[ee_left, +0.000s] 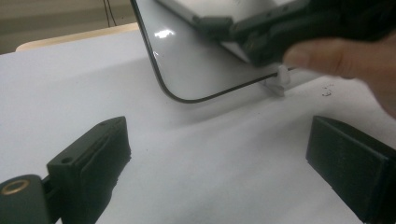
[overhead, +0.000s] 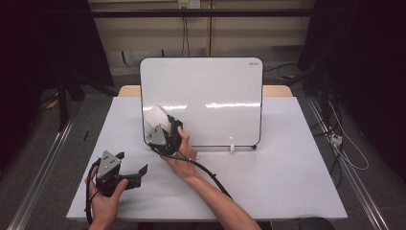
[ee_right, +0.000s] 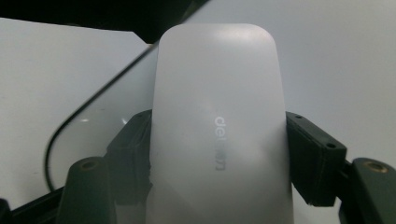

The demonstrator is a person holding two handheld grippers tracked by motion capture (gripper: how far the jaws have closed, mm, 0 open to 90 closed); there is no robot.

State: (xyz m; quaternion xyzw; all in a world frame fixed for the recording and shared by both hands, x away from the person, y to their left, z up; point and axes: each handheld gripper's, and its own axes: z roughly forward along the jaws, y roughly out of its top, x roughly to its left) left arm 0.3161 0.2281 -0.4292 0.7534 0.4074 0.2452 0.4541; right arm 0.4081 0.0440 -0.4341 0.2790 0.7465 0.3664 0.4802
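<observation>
A white whiteboard (overhead: 210, 91) with a thin black rim stands upright at the middle of the white table (overhead: 287, 182). My right gripper (overhead: 165, 126) is shut on a white eraser (overhead: 157, 116) and holds it against the board's lower left corner. In the right gripper view the eraser (ee_right: 217, 130) stands between the jaws of that gripper (ee_right: 217, 158), with grey lettering on its back and the board (ee_right: 327, 56) behind it. My left gripper (overhead: 131, 163) rests open on the table at the front left, nothing between its jaws (ee_left: 217, 135). The board's rounded corner (ee_left: 196, 70) lies ahead of it.
A small white foot clip (overhead: 231, 148) props the board's lower edge, and a second foot clip (ee_left: 280, 79) sits near the person's hand (ee_left: 345, 56). Cables trail from both grippers across the table's front. Dark floor and rails flank the table.
</observation>
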